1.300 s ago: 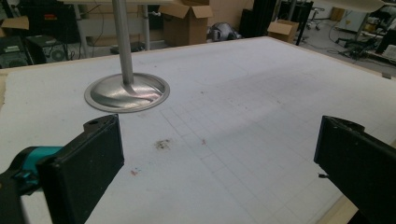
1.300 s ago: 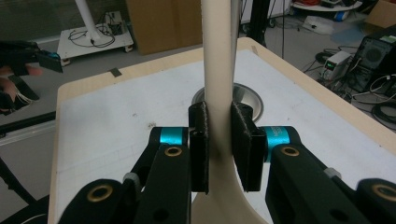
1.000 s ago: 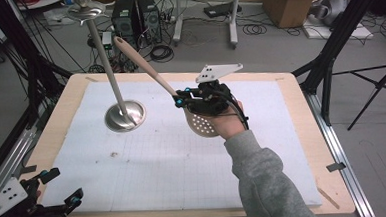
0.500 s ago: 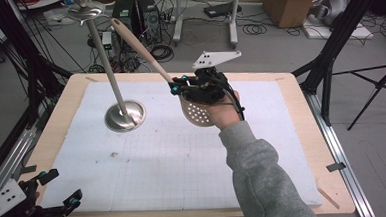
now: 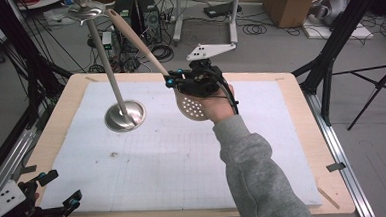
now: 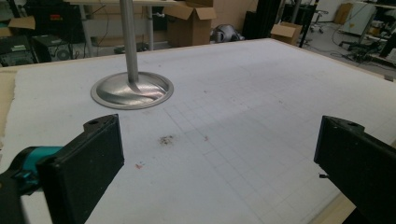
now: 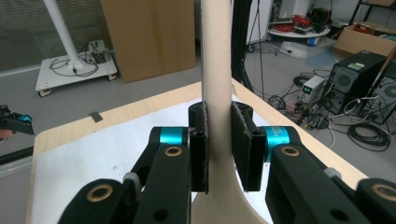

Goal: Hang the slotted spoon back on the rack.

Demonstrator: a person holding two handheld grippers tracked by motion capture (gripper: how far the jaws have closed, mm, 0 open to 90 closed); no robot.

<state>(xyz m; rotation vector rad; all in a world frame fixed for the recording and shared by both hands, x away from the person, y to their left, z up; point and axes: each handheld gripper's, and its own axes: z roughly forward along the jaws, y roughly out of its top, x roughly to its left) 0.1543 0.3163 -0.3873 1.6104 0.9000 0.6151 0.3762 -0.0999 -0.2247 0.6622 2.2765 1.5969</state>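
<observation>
Two hand-held grippers are in play. The right hand-held gripper [image 5: 173, 81] is raised above the far middle of the table [image 5: 302, 128], carried by a hand in a grey sleeve [image 5: 257, 180] that reaches in from the near edge. Its jaws are clamped on the neck of a beige slotted spoon [image 5: 191, 104], one pad on each side of the handle, as the right gripper view shows [image 7: 218, 144]. The spoon's perforated bowl hangs just under the gripper, clear of the surface, and its long handle slants up and away towards the top of a metal stand [image 5: 123, 114].

The left hand-held gripper [image 5: 60, 190] sits low at the near left corner of the table, with its jaws wide apart and nothing between them; in the left gripper view they frame bare mat.

The table is a wooden board covered by a white mat [image 5: 163, 160] printed with a faint grid, carrying a few small dark specks. The stand's round base rests on the mat's far left part, and its thin pole leans up to a small dish at the top. Beyond the table lie a grey floor, tangled cables, computer towers, cardboard boxes and black tripod legs.
</observation>
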